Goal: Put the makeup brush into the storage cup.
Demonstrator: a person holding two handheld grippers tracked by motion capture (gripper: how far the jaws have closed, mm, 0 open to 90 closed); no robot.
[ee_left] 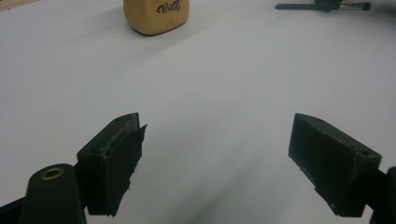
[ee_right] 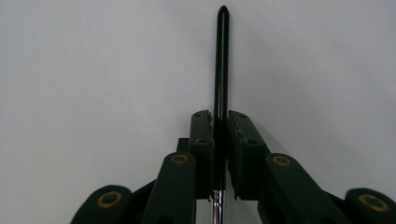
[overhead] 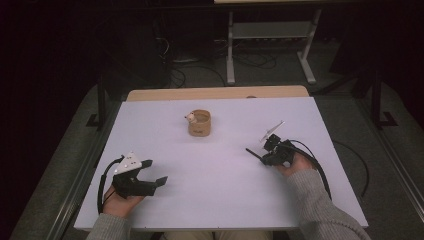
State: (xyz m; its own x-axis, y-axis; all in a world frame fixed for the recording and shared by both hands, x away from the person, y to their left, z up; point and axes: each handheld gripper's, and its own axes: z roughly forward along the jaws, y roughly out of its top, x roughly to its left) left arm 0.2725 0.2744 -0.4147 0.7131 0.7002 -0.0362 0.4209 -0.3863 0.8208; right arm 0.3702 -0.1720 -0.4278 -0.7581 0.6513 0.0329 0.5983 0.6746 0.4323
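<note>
A thin black pen-like stick (ee_right: 221,56) with a shiny metal end is clamped between the jaws of my right gripper (ee_right: 220,122), which is shut on it. Its black tip (overhead: 252,153) points left from the right gripper (overhead: 263,159) at the table's right side. The same stick (ee_left: 322,6) lies far off at the top right of the left gripper view. My left gripper (overhead: 156,171) rests near the front left, open, with only bare table between its jaws (ee_left: 215,154). A tan wooden cup (overhead: 200,123) (ee_left: 156,16) stands at the middle back, apart from both grippers.
A small white object (overhead: 190,118) sits at the cup's left rim. The white table (overhead: 215,185) has a wooden strip (overhead: 215,93) along its far edge. Beyond it, a grey metal stand (overhead: 270,45) and cables lie on the dark floor.
</note>
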